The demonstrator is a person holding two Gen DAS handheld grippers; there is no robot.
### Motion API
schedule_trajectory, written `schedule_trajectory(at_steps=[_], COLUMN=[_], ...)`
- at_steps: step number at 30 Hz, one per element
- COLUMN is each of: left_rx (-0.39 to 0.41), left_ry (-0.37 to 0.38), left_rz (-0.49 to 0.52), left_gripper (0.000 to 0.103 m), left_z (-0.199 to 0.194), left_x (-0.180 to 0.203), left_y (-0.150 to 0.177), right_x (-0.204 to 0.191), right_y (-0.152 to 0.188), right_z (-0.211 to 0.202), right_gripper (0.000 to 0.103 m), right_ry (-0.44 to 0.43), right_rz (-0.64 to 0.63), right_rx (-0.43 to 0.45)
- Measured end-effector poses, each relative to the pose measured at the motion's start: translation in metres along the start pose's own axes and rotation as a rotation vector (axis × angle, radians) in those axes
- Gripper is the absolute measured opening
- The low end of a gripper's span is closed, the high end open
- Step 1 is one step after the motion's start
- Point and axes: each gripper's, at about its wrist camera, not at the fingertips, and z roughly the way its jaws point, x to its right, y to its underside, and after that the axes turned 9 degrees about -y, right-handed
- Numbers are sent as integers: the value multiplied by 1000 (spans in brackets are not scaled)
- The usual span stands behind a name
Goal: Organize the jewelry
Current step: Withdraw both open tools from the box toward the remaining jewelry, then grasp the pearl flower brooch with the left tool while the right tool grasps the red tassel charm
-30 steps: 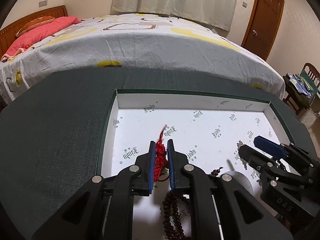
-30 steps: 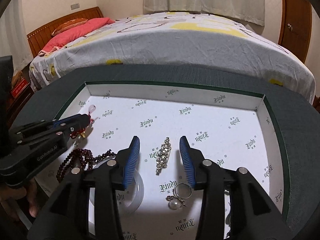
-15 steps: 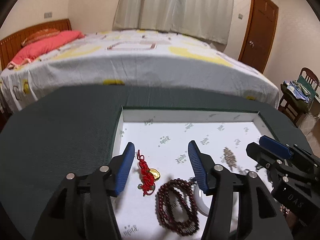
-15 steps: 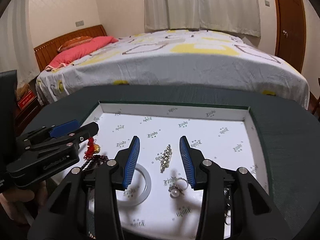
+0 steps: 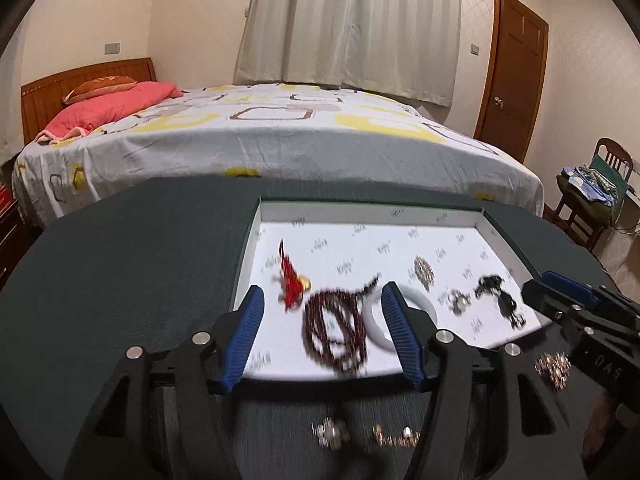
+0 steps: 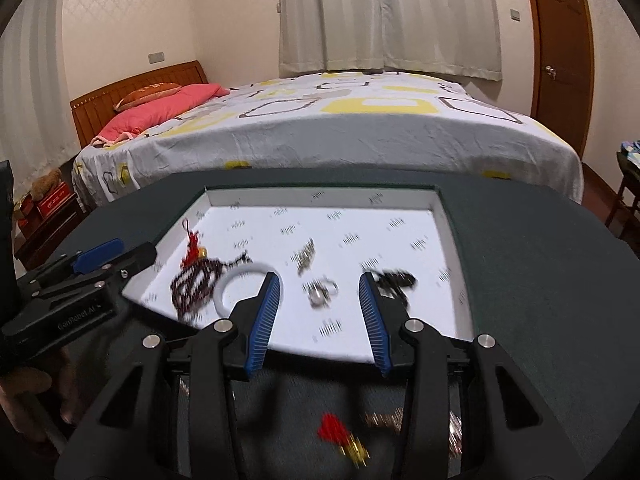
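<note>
Jewelry tray (image 5: pixel 256 240), red tassel (image 6: pixel 334 434) right-view only

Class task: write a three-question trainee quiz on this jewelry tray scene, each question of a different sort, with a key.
1. Multiple choice: which piece lies nearest the left wall of the tray? A. red tassel charm B. black piece C. white bangle
2. True or false: the right claw grips the white bangle.
3. Short answer: is all the jewelry inside the tray?

Key
1. A.
2. False: its jaws stand apart with nothing between them, and the white bangle lies on the tray floor.
3. No: a red-and-gold charm, among others, lies on the green cloth in front of the tray.
</note>
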Motion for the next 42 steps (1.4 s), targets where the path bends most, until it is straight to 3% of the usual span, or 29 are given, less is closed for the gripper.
schedule_trajectory(at_steps=[9,19,35,37,39,42], left_rx=[-20,-70,-108,-113,-116,-129], left_ry=[-18,-32,-42,-43,-43,-43], left_rz=[-9,-18,-37,-38,-36,-30], left_gripper=[60,60,60,60,60,60], left_z=[-26,-40,-37,-36,-35,-33], left_x=[1,-2,-8,-8,-8,-7], left_y=[34,65,71,71,71,72], right_x=[0,6,6,7,8,9], right_y=[41,75,70,70,70,72], right_z=[-36,-46,-18,-15,-10,-5], right_gripper=[41,41,39,37,26,26], right_ry=[54,60,42,41,37,34], right_rz=[-17,5,12,13,14,22], right_rx=[-22,-92,-165,-176,-199,-225])
